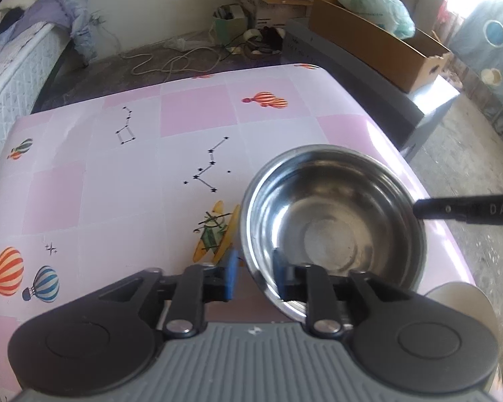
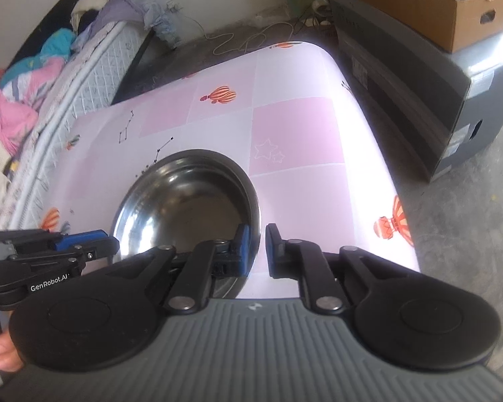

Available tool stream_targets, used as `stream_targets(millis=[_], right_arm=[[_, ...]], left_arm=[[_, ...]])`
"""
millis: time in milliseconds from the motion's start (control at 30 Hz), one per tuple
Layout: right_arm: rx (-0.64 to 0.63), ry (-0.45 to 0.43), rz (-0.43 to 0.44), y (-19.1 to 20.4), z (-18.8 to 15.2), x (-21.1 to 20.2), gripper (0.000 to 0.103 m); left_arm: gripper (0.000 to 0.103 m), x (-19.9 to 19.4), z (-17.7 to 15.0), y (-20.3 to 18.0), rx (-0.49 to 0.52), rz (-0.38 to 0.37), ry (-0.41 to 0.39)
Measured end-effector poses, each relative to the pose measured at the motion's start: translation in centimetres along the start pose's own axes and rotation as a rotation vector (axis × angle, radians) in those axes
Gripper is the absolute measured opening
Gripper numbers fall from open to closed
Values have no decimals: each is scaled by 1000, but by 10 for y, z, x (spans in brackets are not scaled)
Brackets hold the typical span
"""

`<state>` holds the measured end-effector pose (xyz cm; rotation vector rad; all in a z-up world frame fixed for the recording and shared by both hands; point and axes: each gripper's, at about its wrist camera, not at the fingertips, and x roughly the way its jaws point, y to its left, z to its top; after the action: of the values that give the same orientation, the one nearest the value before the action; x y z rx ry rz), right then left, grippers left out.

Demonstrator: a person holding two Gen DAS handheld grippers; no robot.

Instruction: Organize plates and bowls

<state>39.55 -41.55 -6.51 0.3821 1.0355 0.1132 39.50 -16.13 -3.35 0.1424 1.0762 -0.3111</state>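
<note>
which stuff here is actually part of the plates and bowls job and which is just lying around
Job:
steel bowl
left gripper, straddling its rim
right gripper, straddling its rim
pink table

Lying about:
cardboard box
plastic bag
white cable
bed with clothes

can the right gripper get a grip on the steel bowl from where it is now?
Probably yes. The right gripper is open and already straddles the bowl rim, one finger inside, one outside. Nothing blocks it; the left gripper straddles another part of the rim.
</note>
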Motion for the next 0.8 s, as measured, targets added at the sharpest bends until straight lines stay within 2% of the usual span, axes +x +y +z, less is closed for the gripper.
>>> stream_targets(millis=[100,233,300,333,533,800], right_arm=[[31,24,8,-4,1,8,18],[53,59,25,-6,-4,21,18],[58,68,37,-4,-6,25,18],[56,71,42,-2,-7,26,18],[-7,60,-3,14,-5,28,17],[-37,76,50,43,5,43,16]], left_arm=[[32,4,1,3,-20,5,7],[32,16,2,7,-48,-17,54],[20,22,3,8,-65,-31,75],[17,23,3,9,-72,-47,76],[17,21,2,11,-65,-38,74],[17,12,-1,55,-113,26,65]])
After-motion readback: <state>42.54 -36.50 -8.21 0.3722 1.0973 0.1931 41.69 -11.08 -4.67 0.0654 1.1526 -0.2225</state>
